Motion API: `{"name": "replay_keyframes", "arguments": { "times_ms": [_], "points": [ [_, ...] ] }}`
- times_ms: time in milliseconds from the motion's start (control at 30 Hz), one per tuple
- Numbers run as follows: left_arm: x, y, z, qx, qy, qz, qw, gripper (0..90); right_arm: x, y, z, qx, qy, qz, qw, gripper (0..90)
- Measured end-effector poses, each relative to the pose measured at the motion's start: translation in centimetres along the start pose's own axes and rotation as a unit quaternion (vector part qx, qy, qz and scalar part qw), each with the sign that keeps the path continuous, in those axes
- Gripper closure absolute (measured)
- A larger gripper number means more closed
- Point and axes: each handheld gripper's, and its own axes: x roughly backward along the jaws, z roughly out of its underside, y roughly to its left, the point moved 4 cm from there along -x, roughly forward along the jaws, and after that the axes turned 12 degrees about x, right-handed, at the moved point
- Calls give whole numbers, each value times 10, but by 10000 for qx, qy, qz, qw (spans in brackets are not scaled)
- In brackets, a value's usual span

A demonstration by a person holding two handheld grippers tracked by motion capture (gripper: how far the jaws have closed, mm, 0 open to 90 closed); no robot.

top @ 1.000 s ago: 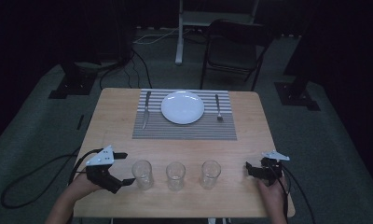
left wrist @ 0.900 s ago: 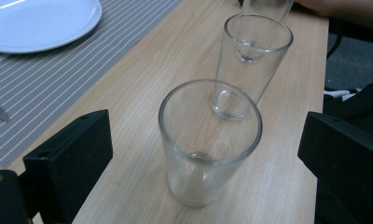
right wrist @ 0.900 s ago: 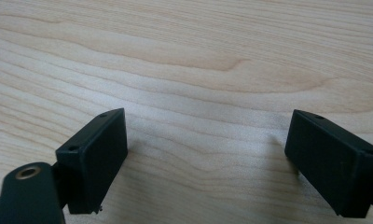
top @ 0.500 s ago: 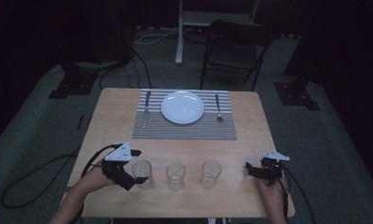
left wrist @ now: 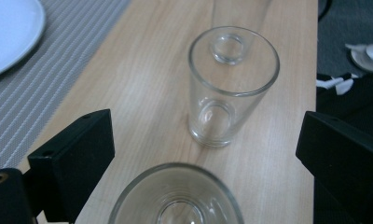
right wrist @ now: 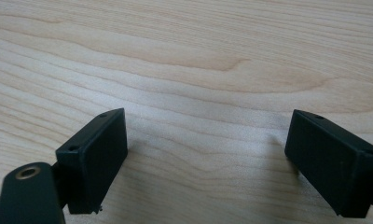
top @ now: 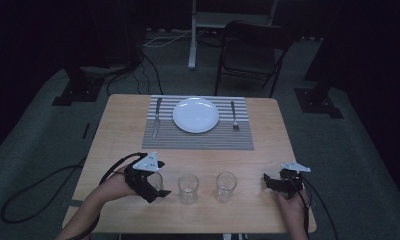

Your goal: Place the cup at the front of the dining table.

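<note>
- Glass (left wrist: 177,198), the leftmost of three in a row along the table's (top: 113,145) near edge, stood upright just between the left gripper's (left wrist: 194,154) jaws.
- Left jaws had just closed a little but were apart, pads not yet on the glass wall.
- Right gripper (right wrist: 208,154) rested over bare wood near the right edge, jaws wide apart on nothing.
- Middle glass (left wrist: 231,84) stood close beyond, so little room to swing.
- Handling, by my judgement: light, rigid, smooth and slippery, breakable if squeezed hard or tipped.
- Best hold looked like the straight wall at mid-height, pads square on opposite sides, below the rim.
</note>
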Motion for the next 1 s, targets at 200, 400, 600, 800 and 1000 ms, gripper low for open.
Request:
{"name": "replay_keyframes", "arguments": {
  "times_ms": [200, 400, 600, 800, 1000],
  "points": [
    [-10, -5, -11, -124, 182, 97, 9997, 48, 0, 0, 0, 5, 0, 1, 10000, 127],
    [-23, -12, -21, -283, 396, 156, 9987, 48, 0, 0, 0, 3, 0, 0, 10000, 127],
    [-37, -19, -29, -472, 575, 199, 9970, 48, 0, 0, 0, -1, -1, 0, 10000, 127],
    [-48, -23, -36, -568, 770, 221, 9952, 48, 0, 0, 0, 0, -1, 0, 10000, 127],
    [-58, -24, -41, -570, 987, 247, 9932, 49, 0, 0, 0, 0, -1, -1, 10000, 127]
  ]
}}
